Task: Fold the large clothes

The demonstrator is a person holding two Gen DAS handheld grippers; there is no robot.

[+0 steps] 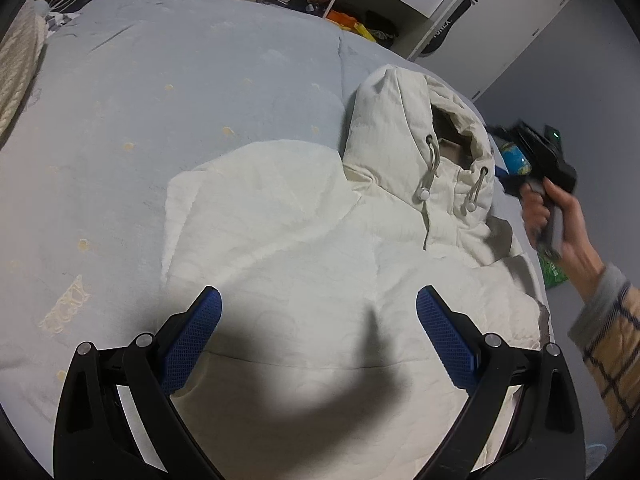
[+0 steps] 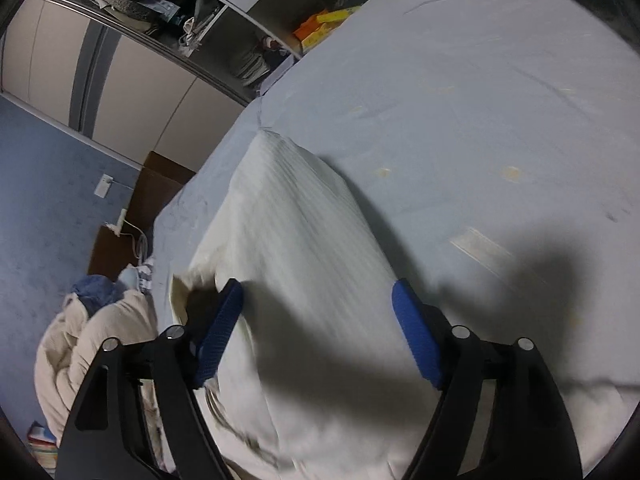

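Note:
A large white padded jacket [image 1: 304,248] lies on the light blue bed [image 1: 140,100], its hood [image 1: 416,132] with two drawstrings at the upper right and a sleeve folded across its body. My left gripper [image 1: 318,308] is open and empty just above the jacket's lower part. My right gripper is held in a hand at the right edge of the left wrist view [image 1: 536,160], beside the hood. In the right wrist view the right gripper [image 2: 318,312] is open and empty over the blurred white jacket [image 2: 304,248].
The bed's edge [image 1: 540,280] runs close to the jacket on the right. Shelves with clothes and orange boxes [image 1: 348,20] stand behind the bed. A cream duvet heap [image 2: 92,344] lies on the floor by a blue wall.

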